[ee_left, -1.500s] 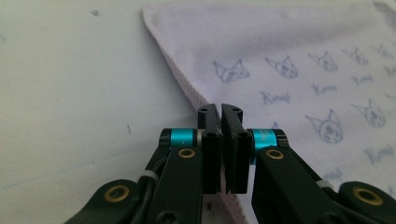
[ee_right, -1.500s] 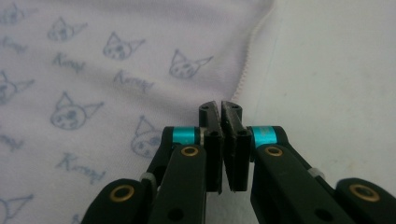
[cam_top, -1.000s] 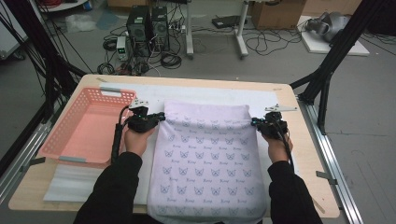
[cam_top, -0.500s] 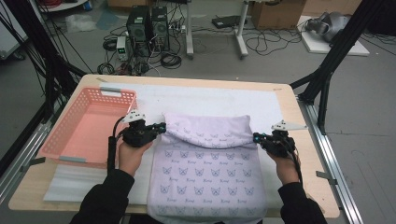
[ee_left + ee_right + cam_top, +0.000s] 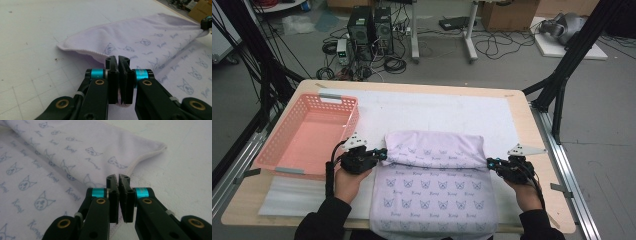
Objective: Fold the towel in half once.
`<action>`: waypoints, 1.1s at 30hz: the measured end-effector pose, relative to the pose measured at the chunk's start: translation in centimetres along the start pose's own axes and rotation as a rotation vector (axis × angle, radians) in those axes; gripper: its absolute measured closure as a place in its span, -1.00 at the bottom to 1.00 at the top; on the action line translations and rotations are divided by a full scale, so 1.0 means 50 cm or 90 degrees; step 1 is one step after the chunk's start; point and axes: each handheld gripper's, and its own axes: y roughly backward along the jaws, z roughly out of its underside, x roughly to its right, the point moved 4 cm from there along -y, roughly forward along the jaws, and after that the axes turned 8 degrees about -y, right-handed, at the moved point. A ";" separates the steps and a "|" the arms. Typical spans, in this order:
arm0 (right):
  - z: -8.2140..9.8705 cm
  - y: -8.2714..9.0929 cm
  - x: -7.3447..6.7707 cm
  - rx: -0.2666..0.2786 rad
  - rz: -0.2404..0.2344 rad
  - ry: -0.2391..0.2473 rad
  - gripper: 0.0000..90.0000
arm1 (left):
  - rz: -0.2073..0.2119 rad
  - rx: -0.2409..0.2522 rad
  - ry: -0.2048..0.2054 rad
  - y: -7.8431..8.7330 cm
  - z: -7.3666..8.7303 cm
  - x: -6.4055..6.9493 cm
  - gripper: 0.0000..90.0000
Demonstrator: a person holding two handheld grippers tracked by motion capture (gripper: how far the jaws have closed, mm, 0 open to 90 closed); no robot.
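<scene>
White matting covers the surface [image 5: 437,107], where a lilac cloth [image 5: 434,192] printed with blue cat faces lies folded over. Left gripper [image 5: 382,154] and right gripper [image 5: 489,162] each clench a fold corner.

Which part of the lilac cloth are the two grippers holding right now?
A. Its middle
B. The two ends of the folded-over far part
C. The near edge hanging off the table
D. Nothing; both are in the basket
B: the left gripper and right gripper each pinch one end of the cloth's folded-over far part.
</scene>
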 end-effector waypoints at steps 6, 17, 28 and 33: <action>0.009 -0.003 0.005 -0.031 -0.016 -0.002 0.91 | 0.031 -0.041 0.000 0.000 0.013 0.019 0.90; 0.001 0.011 0.031 0.003 0.014 -0.046 0.04 | 0.009 -0.054 0.041 -0.012 0.016 0.012 -0.11; -0.047 -0.059 0.032 0.001 0.071 -0.074 -0.05 | -0.055 -0.066 0.086 -0.081 -0.030 -0.053 -0.15; -0.065 -0.104 0.043 -0.041 0.082 -0.085 0.03 | -0.061 -0.107 0.102 -0.123 -0.028 -0.068 -0.07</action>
